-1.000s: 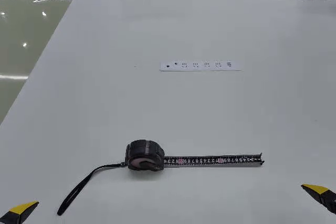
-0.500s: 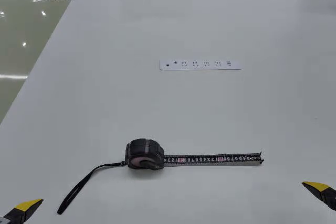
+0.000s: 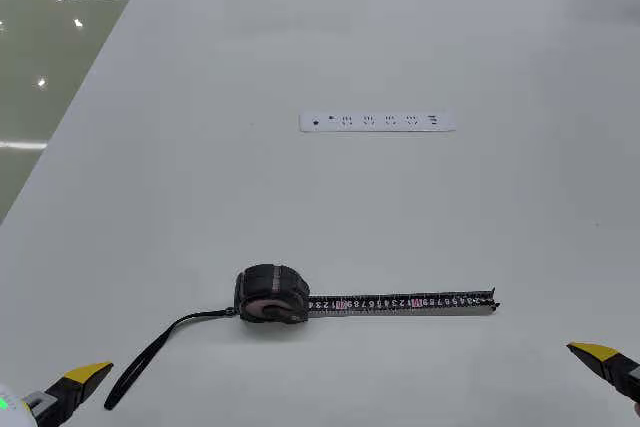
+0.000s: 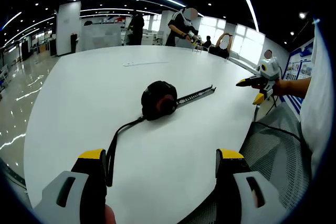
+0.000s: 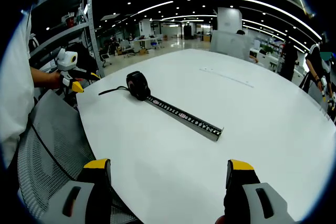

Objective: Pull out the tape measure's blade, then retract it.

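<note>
A white bench (image 3: 180, 167) carries a flat white socket strip (image 3: 377, 121) near its middle. Glossy floor (image 3: 50, 57) lies beyond one edge; a mesh chair (image 5: 44, 145) stands beside it.

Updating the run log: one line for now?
black tape measure: blade extended, on white table | left gripper: open, empty | right gripper: open, empty

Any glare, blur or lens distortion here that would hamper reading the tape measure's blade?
Head view: even, sharp; glare streaks on the glossy floor; numerals on the extended metal blade legible. Left gripper view: fisheye curves the white table; black round tape measure case sharp. Right gripper view: same curving, blade marks too small.
</note>
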`<action>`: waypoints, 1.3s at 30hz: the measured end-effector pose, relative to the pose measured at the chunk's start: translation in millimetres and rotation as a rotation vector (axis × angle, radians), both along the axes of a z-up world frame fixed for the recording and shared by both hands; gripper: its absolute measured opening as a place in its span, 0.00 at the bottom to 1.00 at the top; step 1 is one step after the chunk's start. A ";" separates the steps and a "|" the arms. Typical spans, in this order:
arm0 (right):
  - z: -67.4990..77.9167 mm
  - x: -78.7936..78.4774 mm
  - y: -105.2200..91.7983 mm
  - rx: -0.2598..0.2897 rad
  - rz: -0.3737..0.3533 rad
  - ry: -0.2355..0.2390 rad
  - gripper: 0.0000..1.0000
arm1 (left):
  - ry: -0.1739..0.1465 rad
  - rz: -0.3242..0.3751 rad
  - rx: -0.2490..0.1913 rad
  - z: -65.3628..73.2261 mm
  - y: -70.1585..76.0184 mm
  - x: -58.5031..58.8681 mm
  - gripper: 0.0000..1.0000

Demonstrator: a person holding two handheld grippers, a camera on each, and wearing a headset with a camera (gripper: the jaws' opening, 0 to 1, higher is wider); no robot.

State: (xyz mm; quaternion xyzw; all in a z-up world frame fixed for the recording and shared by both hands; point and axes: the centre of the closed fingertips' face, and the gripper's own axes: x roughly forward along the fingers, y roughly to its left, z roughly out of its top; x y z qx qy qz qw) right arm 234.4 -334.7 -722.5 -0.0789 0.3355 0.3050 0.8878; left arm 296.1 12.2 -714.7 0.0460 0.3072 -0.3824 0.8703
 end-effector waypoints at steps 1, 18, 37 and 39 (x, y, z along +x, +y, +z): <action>-0.5 0.2 0.1 0.001 0.001 0.001 0.90 | -0.001 -0.002 0.001 -0.4 -1.2 1.7 0.83; -3.3 9.0 2.0 0.004 0.013 -0.003 0.89 | 0.023 -0.047 -0.010 -11.5 -37.5 12.6 0.82; -6.1 16.7 5.4 0.005 0.024 0.004 0.90 | 0.008 -0.038 -0.020 -9.6 -41.6 24.4 0.82; -6.3 18.3 5.8 0.006 0.024 0.002 0.90 | 0.008 -0.038 -0.021 -10.3 -44.1 25.5 0.82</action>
